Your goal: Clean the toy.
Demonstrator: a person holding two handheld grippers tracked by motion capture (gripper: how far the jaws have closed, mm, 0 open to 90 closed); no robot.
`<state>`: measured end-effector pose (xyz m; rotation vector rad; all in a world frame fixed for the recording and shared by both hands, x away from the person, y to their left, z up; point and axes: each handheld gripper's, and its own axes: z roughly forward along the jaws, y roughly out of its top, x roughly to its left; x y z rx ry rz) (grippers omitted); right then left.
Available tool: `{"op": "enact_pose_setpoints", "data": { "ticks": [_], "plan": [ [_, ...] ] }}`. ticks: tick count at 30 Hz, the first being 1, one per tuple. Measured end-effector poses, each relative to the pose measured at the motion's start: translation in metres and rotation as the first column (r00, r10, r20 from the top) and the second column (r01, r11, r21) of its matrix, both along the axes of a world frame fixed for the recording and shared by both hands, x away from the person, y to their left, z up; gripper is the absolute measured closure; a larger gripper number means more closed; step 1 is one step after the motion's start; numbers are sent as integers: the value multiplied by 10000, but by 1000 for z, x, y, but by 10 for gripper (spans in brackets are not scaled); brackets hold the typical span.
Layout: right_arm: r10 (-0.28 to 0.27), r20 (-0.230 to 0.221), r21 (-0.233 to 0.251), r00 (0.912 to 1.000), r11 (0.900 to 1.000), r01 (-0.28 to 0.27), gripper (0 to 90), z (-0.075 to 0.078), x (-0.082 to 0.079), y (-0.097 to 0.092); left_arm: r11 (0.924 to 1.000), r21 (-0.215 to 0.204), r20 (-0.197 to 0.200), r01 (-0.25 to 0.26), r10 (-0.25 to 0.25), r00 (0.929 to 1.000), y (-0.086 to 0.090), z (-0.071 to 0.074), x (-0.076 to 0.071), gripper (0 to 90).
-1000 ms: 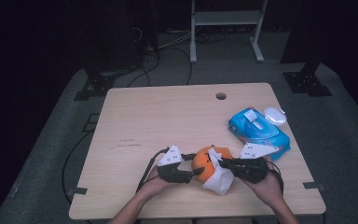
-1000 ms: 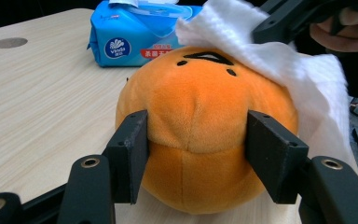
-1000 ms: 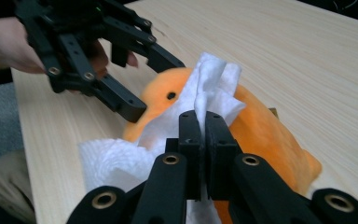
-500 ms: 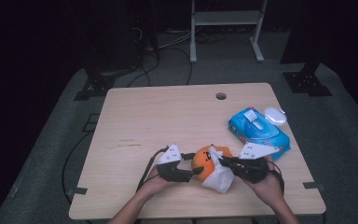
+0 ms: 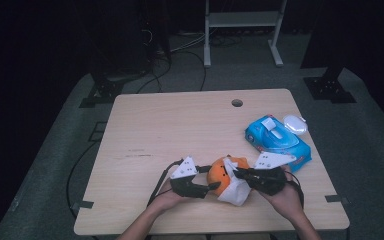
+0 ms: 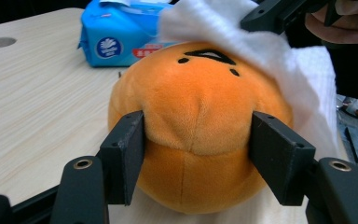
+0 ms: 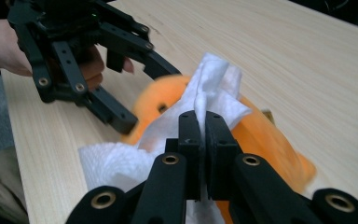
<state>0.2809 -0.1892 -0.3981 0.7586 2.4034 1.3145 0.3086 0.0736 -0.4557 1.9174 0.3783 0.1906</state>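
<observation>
Left gripper view puts the orange plush toy point(image 6: 198, 135) squarely between my left gripper point(image 6: 198, 158)'s two jaws, one pad at each flank of its rounded body. The jaws have just been opening, and from here I cannot quite tell whether the pads press into the fur or merely rest against it; I read it as a light hold, loosening. The toy sits on the wooden table point(image 5: 180, 130) near my edge, its face turned up and away from this gripper, toward the blue wipes pack point(image 6: 116, 35) beyond.

In the right gripper view, my right gripper point(image 7: 199, 140) is clamped tight on a fold of the white wipe point(image 7: 209, 88), which drapes over the top and one side of the toy. So the wipe lies directly on the plush, and the right jaws come at it from the side opposite the left ones, as the high view shows: left gripper point(image 5: 207, 186) and right gripper point(image 5: 237, 174) facing each other with the toy point(image 5: 220, 172) between them.

The next rub, I judge, turns on this: the left jaws steady the body from one side while the right drags the wipe across the top.
</observation>
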Motion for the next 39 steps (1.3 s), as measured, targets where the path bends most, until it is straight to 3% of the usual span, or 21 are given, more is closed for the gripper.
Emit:
{"op": "enact_pose_setpoints", "data": {
  "ticks": [2, 4, 9, 13, 17, 20, 22, 25, 27, 29, 32, 35, 39],
  "plan": [
    [15, 272, -338, 9996, 9994, -6, 853, 0, 0, 3, 10000, 13, -1, -11, 11, 10000, 1, 0, 0, 370],
    [-191, 118, -111, 9997, 9998, 192, 853, 0, 4, -5, 10000, 8, -64, -31, 31, 10000, 2, 0, 1, 365],
    [-820, -328, -133, 9961, 9966, 816, 854, -8, 11, -22, 9994, -305, -543, -162, 145, 9984, 0, 2, 1, 314],
    [-618, -486, -217, 9969, 9979, 608, 858, -10, 10, -19, 9996, 71, -186, -271, 273, 9995, -3, 2, -2, 323],
    [-169, -539, 309, 9984, 9993, 186, 858, -4, 7, -13, 9998, 131, 1, -134, 134, 9999, -4, 2, -5, 337],
    [457, -433, 662, 9980, 9969, -428, 858, -2, 1, 3, 9998, 179, 187, 11, -14, 9998, -7, 3, -7, 340],
    [794, -349, 514, 9962, 9957, -775, 859, -3, -3, 18, 9993, 376, 340, 53, -65, 9994, -8, 4, -9, 340],
    [709, -158, 373, 9974, 9968, -703, 858, -2, -1, 20, 9994, 353, 335, 63, -74, 9994, -6, 3, -8, 346],
    [298, -41, 387, 9995, 9988, -297, 857, 0, 3, 12, 9995, 292, 318, 99, -108, 9994, -5, 2, -8, 346],
    [-321, 21, 385, 9995, 9987, 320, 855, 0, 9, -3, 9996, 261, 213, 86, -91, 9997, -5, 2, -7, 341],
    [-687, -444, 480, 9967, 9963, 708, 854, -7, 17, -21, 10000, 40, -30, 63, -63, 10000, -5, 2, -6, 316],
    [-521, -792, 461, 9955, 9974, 559, 855, -11, 17, -21, 9992, -401, -676, 6, -33, 9977, -5, 5, -5, 284],
    [57, -1126, 214, 9936, 9998, -33, 858, -15, 10, -12, 9999, -148, -738, -58, 47, 9973, -4, 2, -6, 296]
  ]
}}
